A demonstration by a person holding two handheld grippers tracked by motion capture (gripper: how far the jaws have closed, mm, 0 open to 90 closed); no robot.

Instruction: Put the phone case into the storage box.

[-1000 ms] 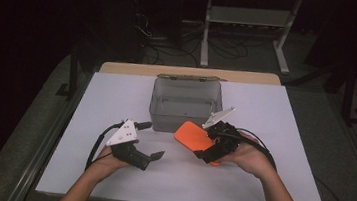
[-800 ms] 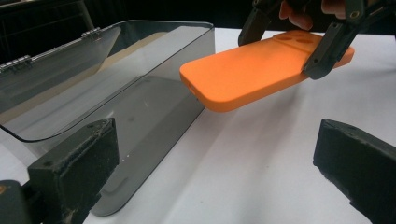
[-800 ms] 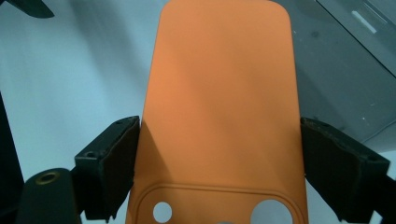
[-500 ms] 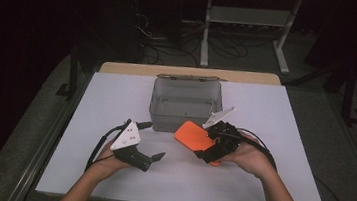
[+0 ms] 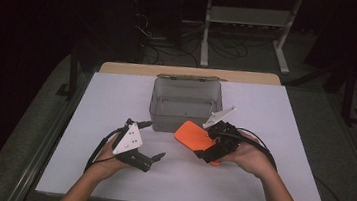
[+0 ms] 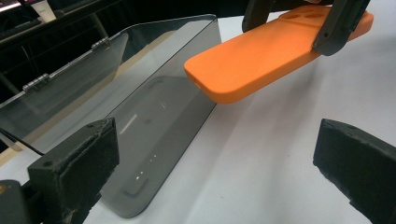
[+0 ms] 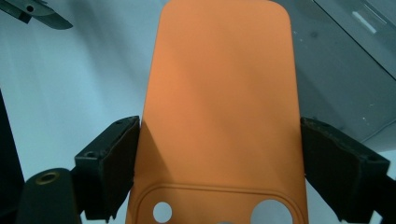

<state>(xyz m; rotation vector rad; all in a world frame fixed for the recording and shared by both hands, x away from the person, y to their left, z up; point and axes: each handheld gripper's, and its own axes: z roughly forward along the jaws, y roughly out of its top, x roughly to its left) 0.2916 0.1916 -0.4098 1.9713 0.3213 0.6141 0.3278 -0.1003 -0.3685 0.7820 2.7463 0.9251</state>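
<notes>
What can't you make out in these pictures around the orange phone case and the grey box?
- Phone case: camera-cutout end cut off by the right gripper view's bottom edge.
- Grey translucent box: its contents unclear through tinted walls in the high view.
- Left gripper: jaws cropped by the left gripper view's bottom edge.

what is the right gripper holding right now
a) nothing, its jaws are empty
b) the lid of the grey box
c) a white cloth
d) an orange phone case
d: the right gripper has its jaws clamped on the two long edges of the orange phone case, holding it above the table beside the grey box.
</notes>
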